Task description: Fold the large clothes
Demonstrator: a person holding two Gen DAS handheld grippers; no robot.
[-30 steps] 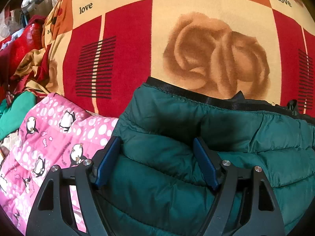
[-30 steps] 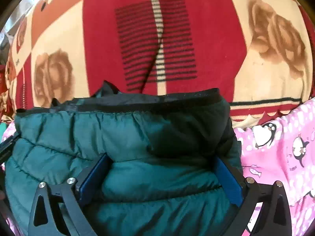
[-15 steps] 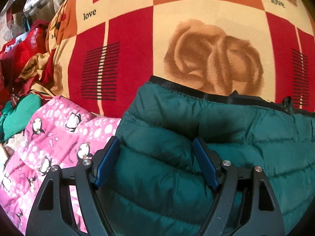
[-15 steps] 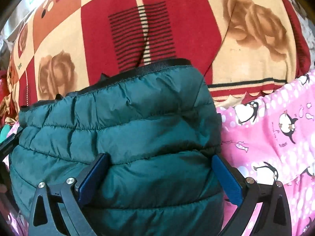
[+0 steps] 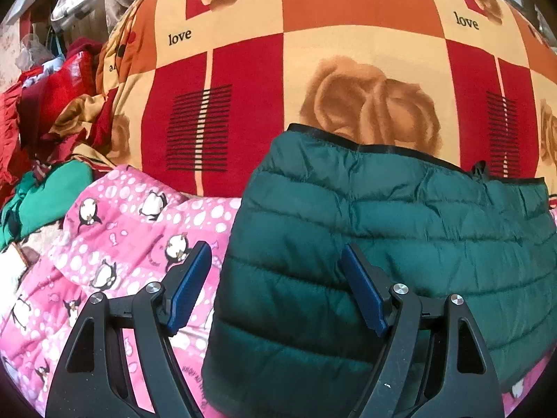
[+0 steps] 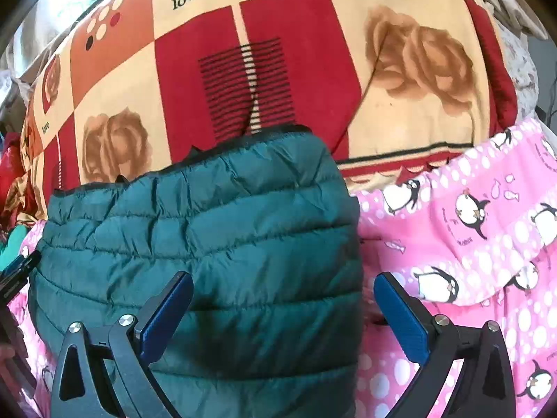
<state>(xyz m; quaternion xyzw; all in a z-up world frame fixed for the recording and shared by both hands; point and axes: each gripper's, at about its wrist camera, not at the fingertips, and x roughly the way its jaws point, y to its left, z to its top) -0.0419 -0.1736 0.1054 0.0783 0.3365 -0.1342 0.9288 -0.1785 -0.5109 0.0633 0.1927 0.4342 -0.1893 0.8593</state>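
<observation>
Left wrist view: left gripper (image 5: 275,285) jaws spread over the green puffer jacket (image 5: 400,244); right gripper (image 6: 283,313) likewise spread.

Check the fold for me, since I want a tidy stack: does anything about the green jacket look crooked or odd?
Mostly tidy. The green puffer jacket lies as a compact block, but its black-trimmed top edge slants, with small black tabs poking past it.
</observation>
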